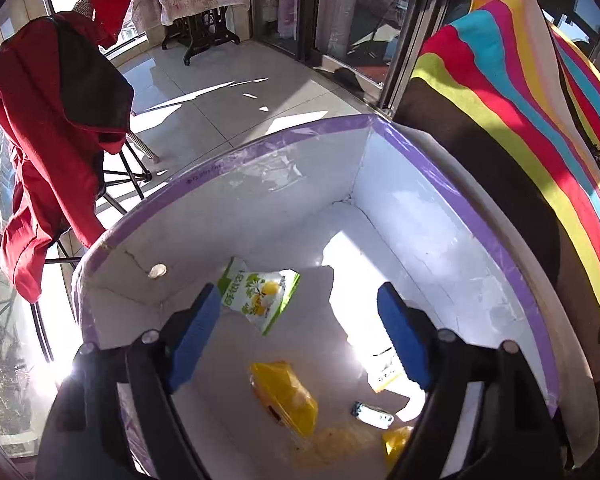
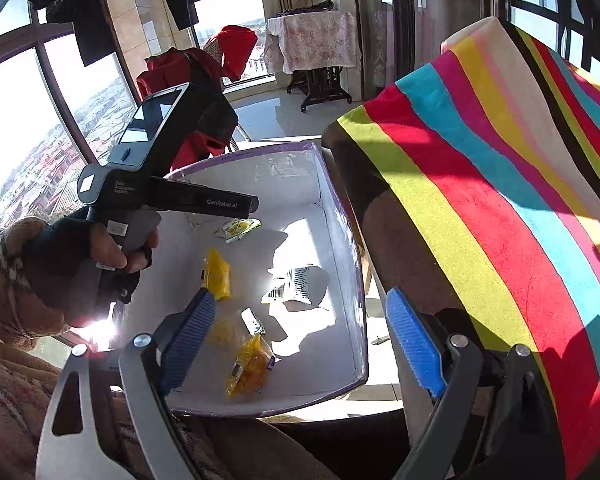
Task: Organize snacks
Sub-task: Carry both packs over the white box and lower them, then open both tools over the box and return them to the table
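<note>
Several snack packets (image 2: 248,364) seen loose on floor of white box (image 1: 284,184). Both jaw pairs apart, nothing held: left gripper (image 1: 300,332) and right gripper (image 2: 300,336) poised above. Drop step judged finished; next packet must be fetched.

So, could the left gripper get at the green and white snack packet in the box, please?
Probably yes: the left gripper is open above the box, and the packet lies uncovered just ahead.

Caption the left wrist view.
Open left tongs above a white box holding green and yellow snack packets.
</note>
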The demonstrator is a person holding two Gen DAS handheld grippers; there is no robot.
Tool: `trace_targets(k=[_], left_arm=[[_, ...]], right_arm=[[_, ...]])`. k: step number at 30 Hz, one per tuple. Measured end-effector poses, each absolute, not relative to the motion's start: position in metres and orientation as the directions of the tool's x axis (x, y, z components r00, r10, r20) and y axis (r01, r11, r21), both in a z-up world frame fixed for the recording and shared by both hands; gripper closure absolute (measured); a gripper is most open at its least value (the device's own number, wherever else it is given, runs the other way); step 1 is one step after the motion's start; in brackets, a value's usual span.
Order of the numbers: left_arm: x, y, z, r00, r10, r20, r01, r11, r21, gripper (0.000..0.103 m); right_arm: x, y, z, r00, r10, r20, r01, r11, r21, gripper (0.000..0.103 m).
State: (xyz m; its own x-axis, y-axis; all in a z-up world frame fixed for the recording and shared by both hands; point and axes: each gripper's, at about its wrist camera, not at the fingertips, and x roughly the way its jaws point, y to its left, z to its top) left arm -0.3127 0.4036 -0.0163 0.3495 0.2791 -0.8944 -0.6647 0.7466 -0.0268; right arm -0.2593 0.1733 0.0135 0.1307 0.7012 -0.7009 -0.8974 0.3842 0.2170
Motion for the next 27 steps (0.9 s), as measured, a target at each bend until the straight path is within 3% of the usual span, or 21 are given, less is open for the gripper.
trace_targets(k=[5,8,16,22,27], left_arm=[[-0.265,0.347,0.03,0.538,0.226,-0.812,-0.507,0.856,-0.098,0.007],[-0.219,0.296,0.058,0.627,0.13,-0.768,-0.342,0.932,-0.122,0.001],[-0.087,0.152,0.066,0.681,-0.166,-0.713,0.016,0.977,-0.212,0.001],[-0.023,0.099,0.048,0.711,-0.198,-0.675,0.039,0.969,-0.243,0.001],[-0.008,0.108,0.027,0.707,-0.2,-0.678,0.008,0.961,-0.276,0.001]], right_arm=[[-0.192,0.113,0.008,0.302,0.677,-0.671,-0.702,0.634,0.323,0.018],[-0.161,0.062,0.007,0.444,0.604,-0.662,-0.547,0.768,0.334,0.018],[-0.111,-0.055,-0.017,0.613,0.4,-0.681,-0.211,0.914,0.346,0.018],[-0.084,-0.102,-0.03,0.651,0.284,-0.704,-0.082,0.949,0.306,0.018],[-0.043,-0.103,-0.034,0.645,0.223,-0.731,-0.05,0.967,0.252,0.018]])
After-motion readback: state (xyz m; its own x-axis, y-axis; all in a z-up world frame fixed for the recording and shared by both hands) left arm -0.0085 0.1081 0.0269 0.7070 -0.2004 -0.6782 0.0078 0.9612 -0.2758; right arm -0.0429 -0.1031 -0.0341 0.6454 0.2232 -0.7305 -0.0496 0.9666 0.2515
